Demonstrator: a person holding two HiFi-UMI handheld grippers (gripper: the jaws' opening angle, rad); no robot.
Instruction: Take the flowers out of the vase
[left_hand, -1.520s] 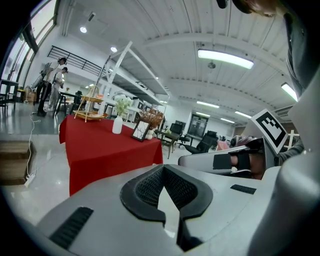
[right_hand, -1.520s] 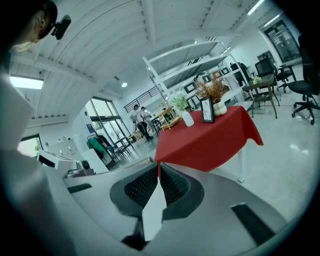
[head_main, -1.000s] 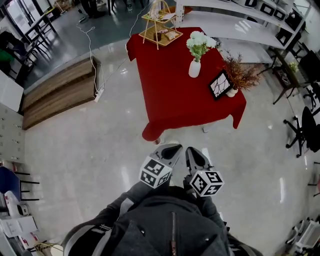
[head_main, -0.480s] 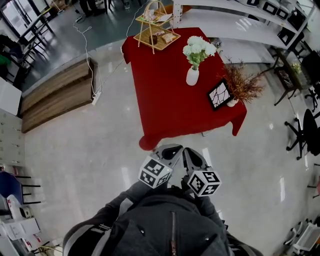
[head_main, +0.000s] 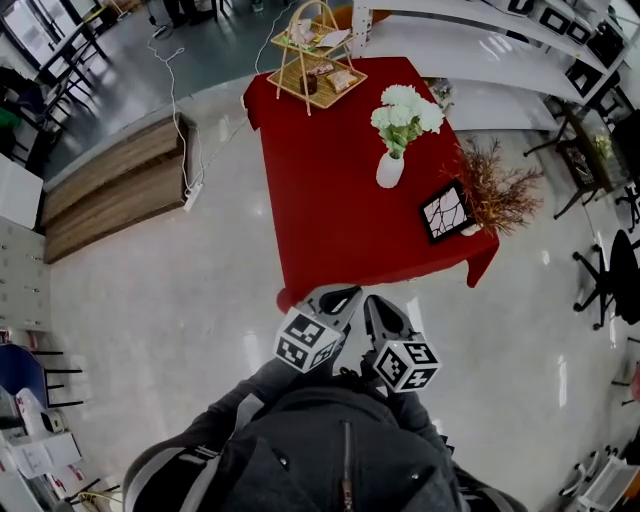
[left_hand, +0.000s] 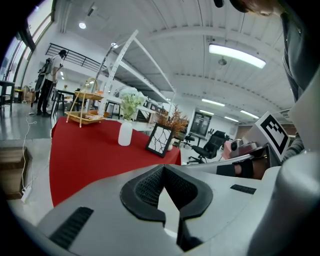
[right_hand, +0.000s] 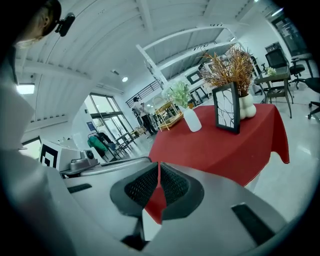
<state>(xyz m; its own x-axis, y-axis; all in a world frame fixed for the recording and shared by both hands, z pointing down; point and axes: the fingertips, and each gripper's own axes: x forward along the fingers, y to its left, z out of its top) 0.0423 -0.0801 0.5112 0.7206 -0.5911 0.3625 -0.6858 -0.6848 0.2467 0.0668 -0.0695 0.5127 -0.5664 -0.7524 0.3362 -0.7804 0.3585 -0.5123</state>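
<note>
A white vase holding white flowers with green leaves stands on the far half of a table with a red cloth. My left gripper and right gripper are side by side close to my body, just short of the table's near edge, and both are shut on nothing. The left gripper view looks past my shut left gripper to the vase and flowers, far off. The right gripper view shows my shut right gripper with the vase and flowers beyond it.
On the table stand a black picture frame, a small vase of dried brown branches and a tiered bamboo tray. White shelving lies behind the table, wooden steps at left, office chairs at right.
The table has drawn closer in the head view as I walk toward it. Both grippers stay shut, held the same way in front of me.
</note>
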